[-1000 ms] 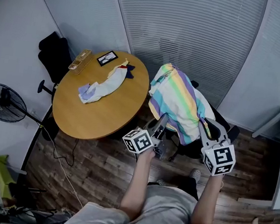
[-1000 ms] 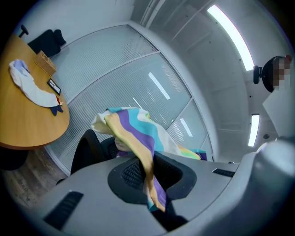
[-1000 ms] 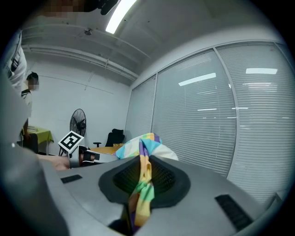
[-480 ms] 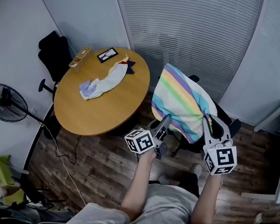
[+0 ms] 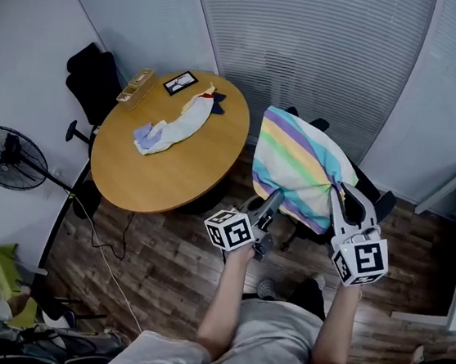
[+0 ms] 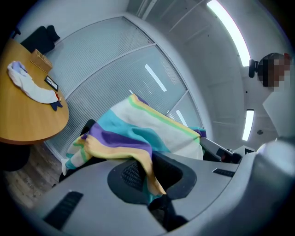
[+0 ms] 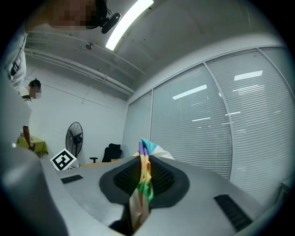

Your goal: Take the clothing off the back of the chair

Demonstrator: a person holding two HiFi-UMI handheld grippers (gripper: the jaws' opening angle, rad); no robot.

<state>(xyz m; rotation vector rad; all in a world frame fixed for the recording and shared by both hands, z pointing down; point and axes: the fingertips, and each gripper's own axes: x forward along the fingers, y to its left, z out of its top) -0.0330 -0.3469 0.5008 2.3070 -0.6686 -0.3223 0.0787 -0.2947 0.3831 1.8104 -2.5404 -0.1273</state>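
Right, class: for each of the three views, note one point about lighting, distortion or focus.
Head view: the wide lens bows the window blinds into curves. Left gripper view: the ceiling light strip burns out white, the corners go black, the striped garment is sharp. Right gripper view: a light strip glares and its reflections streak the blinds.

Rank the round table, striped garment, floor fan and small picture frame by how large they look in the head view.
Largest first:
round table
striped garment
floor fan
picture frame
The garment sits nearer the camera, so it may look larger than it is.
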